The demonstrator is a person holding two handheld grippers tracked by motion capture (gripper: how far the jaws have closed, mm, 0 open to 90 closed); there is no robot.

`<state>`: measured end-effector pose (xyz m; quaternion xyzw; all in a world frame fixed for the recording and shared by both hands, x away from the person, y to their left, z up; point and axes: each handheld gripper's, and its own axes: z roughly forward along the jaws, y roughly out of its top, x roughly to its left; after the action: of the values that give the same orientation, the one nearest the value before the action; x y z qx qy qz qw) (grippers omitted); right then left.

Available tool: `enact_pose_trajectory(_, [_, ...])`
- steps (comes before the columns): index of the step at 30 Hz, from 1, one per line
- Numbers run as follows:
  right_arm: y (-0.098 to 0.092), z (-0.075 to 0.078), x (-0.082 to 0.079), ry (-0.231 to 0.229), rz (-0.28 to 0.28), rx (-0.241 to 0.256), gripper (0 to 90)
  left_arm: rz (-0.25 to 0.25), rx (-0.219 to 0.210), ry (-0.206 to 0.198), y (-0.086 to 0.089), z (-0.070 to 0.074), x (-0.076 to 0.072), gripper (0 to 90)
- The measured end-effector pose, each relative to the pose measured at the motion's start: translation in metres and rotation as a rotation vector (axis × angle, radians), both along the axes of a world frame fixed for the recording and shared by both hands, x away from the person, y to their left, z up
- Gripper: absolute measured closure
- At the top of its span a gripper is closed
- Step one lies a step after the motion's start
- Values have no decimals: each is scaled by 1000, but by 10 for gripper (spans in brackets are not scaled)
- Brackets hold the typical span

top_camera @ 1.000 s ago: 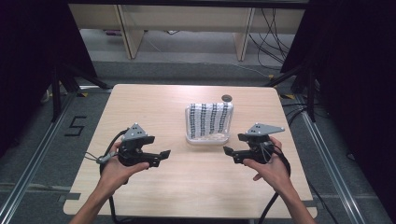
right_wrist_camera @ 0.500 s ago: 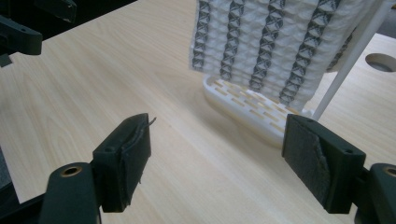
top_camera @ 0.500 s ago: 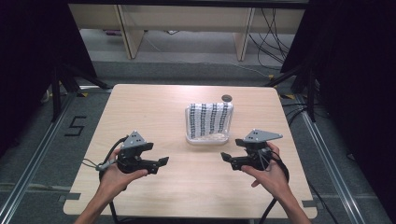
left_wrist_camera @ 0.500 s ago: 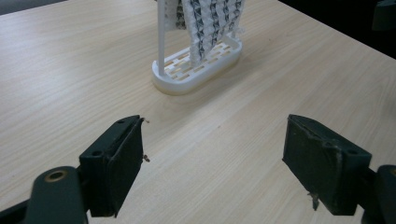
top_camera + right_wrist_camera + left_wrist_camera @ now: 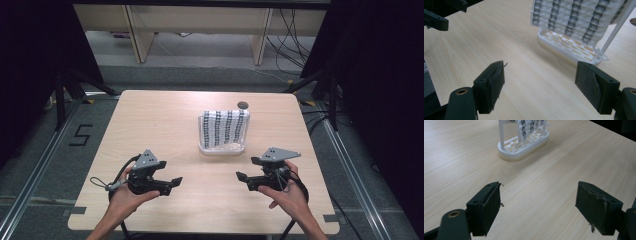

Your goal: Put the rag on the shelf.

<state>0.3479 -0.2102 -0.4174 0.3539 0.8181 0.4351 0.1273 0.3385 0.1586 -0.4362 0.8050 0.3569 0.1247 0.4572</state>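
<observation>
The white cloth with dark patterned stripes hangs over a white plastic rack with a slotted oval base, which stands on the pale wooden table a little right of centre and toward the far side. In the right gripper view the cloth drapes down above the rack's base, and a thin white upright of the rack rises at the right. A small dark round object lies on the table just behind the rack. The left gripper is held over the near left part of the table, its jaws spread wide with nothing between them. The right gripper is held over the near right part, below the rack, jaws likewise spread and empty. The two grippers point toward each other, well apart. In the left gripper view the rack stands ahead on the bare wood, apart from the jaws.
</observation>
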Motion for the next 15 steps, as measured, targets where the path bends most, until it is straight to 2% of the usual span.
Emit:
enact_pose_trajectory(1, [1,-2,-2,21,-5,20,248,5,9,-4,0,-2,-1,194])
enact_pose_trajectory(2, [0,-3,-2,13,-7,1,248,-1,6,-1,0,-4,-1,195])
enact_pose_trajectory(3, [-1,-5,-2,7,-1,9,248,-13,35,-3,2,-4,-2,194])
enact_pose_trajectory(4, [-2,-7,-4,11,-9,0,247,-9,27,-1,1,-6,-3,195])
enact_pose_trajectory(5, [-2,-7,-4,11,-9,0,247,2,1,-1,-1,-9,-4,195])
enact_pose_trajectory(7, [-2,-9,-6,35,-9,11,248,-14,29,-2,1,-12,-5,194])
enact_pose_trajectory(8, [-4,-11,-5,11,-2,-3,248,-12,30,-1,1,-13,-7,195])
enact_pose_trajectory(9, [-3,-12,-8,37,-17,7,247,-10,17,1,0,-15,-7,194])
enact_pose_trajectory(10, [-5,-14,-6,23,6,1,247,0,12,1,0,-17,-9,195])
enact_pose_trajectory(11, [-5,-16,-8,25,-11,1,248,-4,8,0,0,-19,-10,194])
enact_pose_trajectory(12, [-5,-17,-8,29,-2,3,247,-10,28,-2,2,-20,-11,195])
enact_pose_trajectory(13, [-5,-20,-10,35,-13,4,247,-4,12,1,1,-21,-12,195])
enact_pose_trajectory(14, [-5,-20,-10,35,-13,4,247,-21,34,2,3,-21,-12,195])
enact_pose_trajectory(15, [-6,-20,-11,42,-11,4,247,-6,9,4,1,-24,-14,195])
